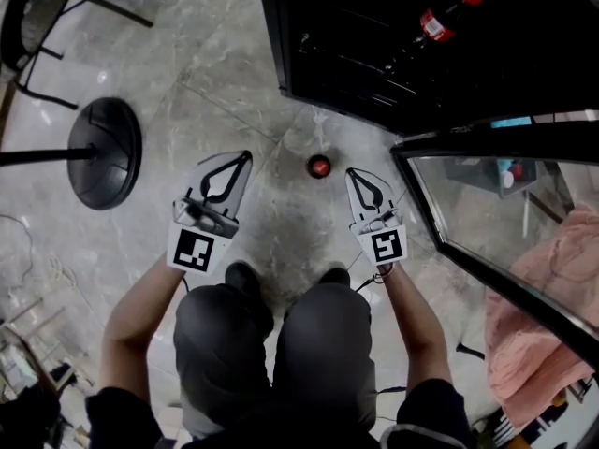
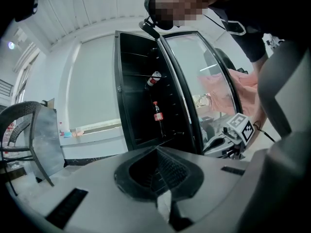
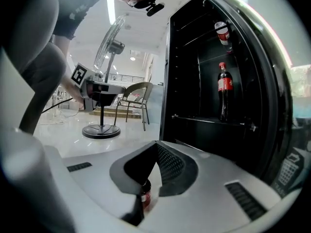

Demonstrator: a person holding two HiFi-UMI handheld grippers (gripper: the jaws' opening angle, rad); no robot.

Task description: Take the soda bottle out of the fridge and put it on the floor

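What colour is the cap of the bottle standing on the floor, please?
The cap is red; the head view shows it best, from above.

The pale grey tiled floor carries a soda bottle standing upright, seen from above by its red cap, just in front of the open fridge. A round black fan base rests well to the bottle's left, with chair legs beyond it. Inside the fridge, a shelf holds a second bottle upright.
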